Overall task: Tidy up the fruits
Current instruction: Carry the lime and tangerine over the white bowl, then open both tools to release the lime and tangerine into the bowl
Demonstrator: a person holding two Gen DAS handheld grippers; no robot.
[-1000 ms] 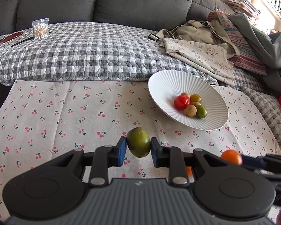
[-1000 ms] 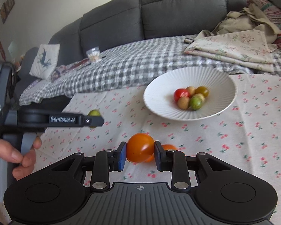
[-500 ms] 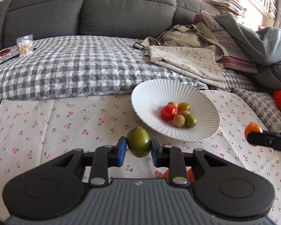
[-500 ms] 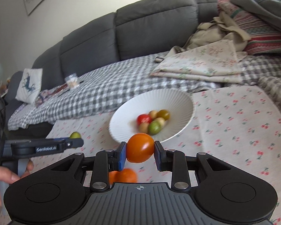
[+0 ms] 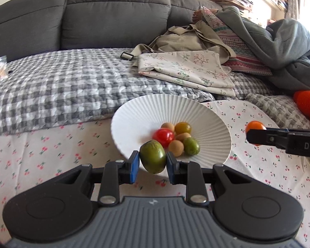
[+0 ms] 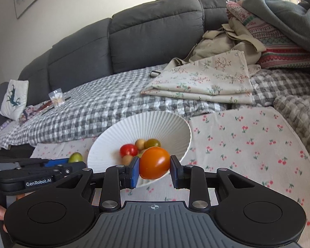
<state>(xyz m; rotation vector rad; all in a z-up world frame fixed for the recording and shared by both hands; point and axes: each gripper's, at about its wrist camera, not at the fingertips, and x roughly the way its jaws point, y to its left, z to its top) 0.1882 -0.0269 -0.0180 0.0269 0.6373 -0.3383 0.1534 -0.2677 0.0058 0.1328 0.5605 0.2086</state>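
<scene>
Left tool (image 5: 153, 162) clamps a green tomato (image 5: 153, 157) at the ribbed white bowl's (image 5: 134, 115) 6 o'clock rim, while right tool (image 6: 155, 170) pinches an orange tomato (image 6: 154, 162) likewise.

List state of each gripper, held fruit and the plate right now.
left gripper: shut on green tomato
green tomato: gripped, off the cloth, at the plate's near rim
right gripper: shut on orange tomato
orange tomato: gripped, airborne before the plate
white ribbed plate: tilted, holding several small fruits
</scene>
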